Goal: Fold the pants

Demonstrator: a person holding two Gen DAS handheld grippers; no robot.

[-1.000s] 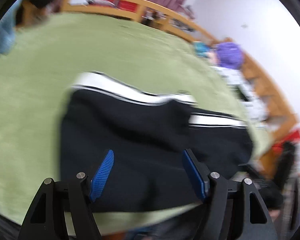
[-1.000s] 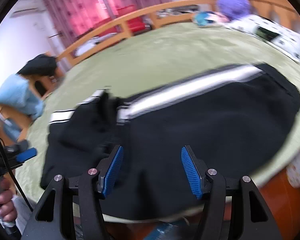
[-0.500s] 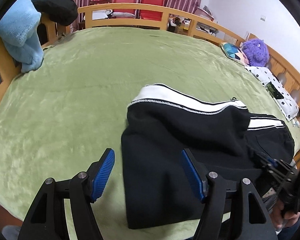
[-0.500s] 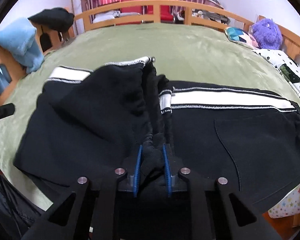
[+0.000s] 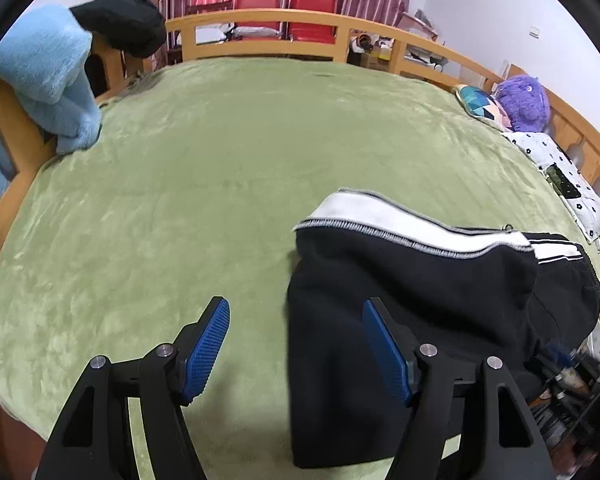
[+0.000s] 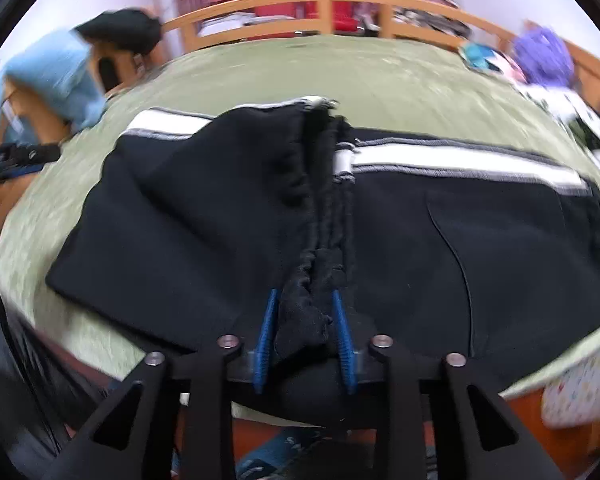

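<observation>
the black pants (image 5: 420, 280) with white side stripes are seen lying on the green blanket (image 5: 220, 180), toward the 4 o'clock side of the left wrist view. the left gripper (image 5: 296, 320) is held with its blue fingers spread wide; nothing is held between them, and one finger is seen in front of the pants' edge. in the right wrist view the right gripper (image 6: 305, 312) is pressed together on a bunched fold of the pants (image 6: 420, 240) at 6 o'clock. a light blue towel (image 5: 48, 76) is draped on the wooden bed frame (image 5: 260, 20) at 10 o'clock.
</observation>
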